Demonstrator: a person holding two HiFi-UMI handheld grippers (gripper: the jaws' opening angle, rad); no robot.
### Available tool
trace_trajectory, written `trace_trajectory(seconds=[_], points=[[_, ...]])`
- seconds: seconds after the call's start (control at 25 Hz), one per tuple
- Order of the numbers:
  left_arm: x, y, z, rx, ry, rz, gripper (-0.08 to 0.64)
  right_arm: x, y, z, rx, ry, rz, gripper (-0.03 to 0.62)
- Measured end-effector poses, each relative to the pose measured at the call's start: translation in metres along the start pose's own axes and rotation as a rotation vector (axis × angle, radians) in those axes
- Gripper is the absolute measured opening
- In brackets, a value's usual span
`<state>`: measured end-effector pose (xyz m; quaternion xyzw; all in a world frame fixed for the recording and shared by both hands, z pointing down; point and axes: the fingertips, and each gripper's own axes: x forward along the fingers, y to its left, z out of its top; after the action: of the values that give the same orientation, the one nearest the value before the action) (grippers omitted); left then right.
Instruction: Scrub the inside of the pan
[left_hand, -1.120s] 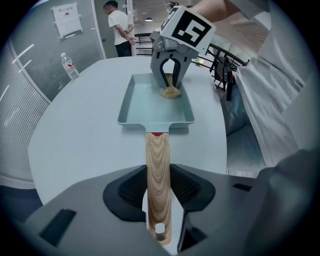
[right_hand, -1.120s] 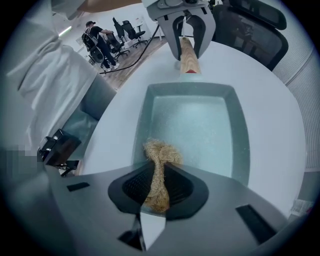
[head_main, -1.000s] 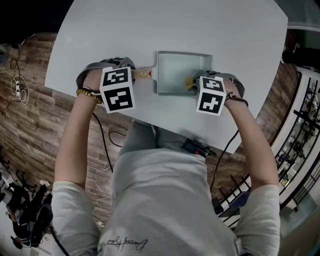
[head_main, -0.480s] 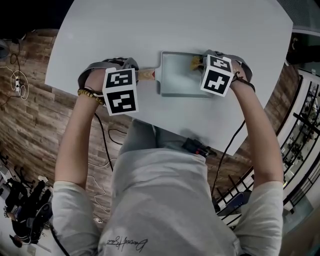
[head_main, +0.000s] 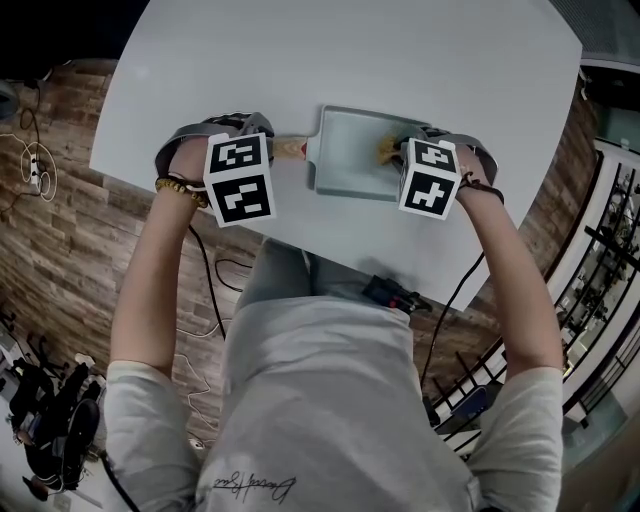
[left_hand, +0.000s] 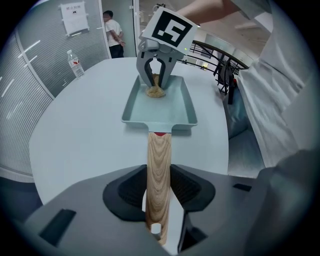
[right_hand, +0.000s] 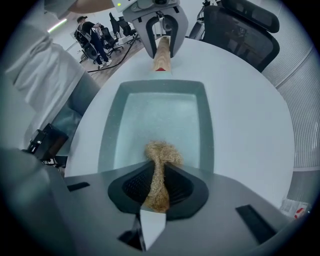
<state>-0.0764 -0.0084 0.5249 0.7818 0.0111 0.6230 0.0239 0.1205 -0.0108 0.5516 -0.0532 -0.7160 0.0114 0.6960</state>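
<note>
A pale teal rectangular pan (head_main: 350, 150) lies on the white table, its wooden handle (head_main: 288, 150) pointing left. My left gripper (head_main: 272, 150) is shut on that handle (left_hand: 159, 165), pads on both its sides. My right gripper (head_main: 402, 155) points straight down at the pan's right end, shut on a tan fibrous scrubber (head_main: 388, 150). In the right gripper view the scrubber (right_hand: 161, 155) sticks out past the right gripper (right_hand: 159, 182) onto the pan floor (right_hand: 160, 110). The left gripper view shows the pan (left_hand: 175, 107), scrubber (left_hand: 156, 91) and right gripper (left_hand: 156, 80) ahead.
The white table (head_main: 350, 50) curves to edges near both hands. A water bottle (left_hand: 76, 64) stands far off at its left side. An office chair (right_hand: 240, 25) is behind the table. A black device (head_main: 395, 295) rests on my lap.
The right gripper slid the scrubber to the pan's far side, then back toward the middle of the right end. The left gripper and handle stayed put.
</note>
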Motion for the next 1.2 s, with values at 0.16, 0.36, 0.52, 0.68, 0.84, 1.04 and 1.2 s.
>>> trace_trajectory(seconds=[0.16,0.36,0.52,0.68,0.84,1.04,1.2], points=[[0.002,0.000,-0.001,-0.002,0.007,-0.002,0.150,0.003,0.022,0.002,-0.006,-0.010,0.029,0.072],[0.002,0.002,-0.003,-0.002,0.014,0.000,0.150,0.004,0.045,0.005,0.000,-0.032,0.063,0.073],[0.003,0.002,-0.005,-0.005,0.010,-0.007,0.150,0.007,0.057,0.008,0.002,-0.040,0.081,0.072],[0.004,0.004,-0.007,-0.001,0.011,-0.008,0.150,0.008,0.060,0.009,0.004,-0.040,0.097,0.072],[0.003,0.004,-0.006,0.006,0.009,-0.006,0.150,0.008,0.060,0.009,0.007,-0.040,0.100,0.073],[0.005,0.003,-0.004,0.032,0.012,-0.014,0.150,0.009,0.060,0.008,0.015,-0.031,0.103,0.074],[0.006,0.003,-0.004,0.047,0.023,-0.017,0.150,0.009,0.059,0.010,0.034,-0.049,0.101,0.074]])
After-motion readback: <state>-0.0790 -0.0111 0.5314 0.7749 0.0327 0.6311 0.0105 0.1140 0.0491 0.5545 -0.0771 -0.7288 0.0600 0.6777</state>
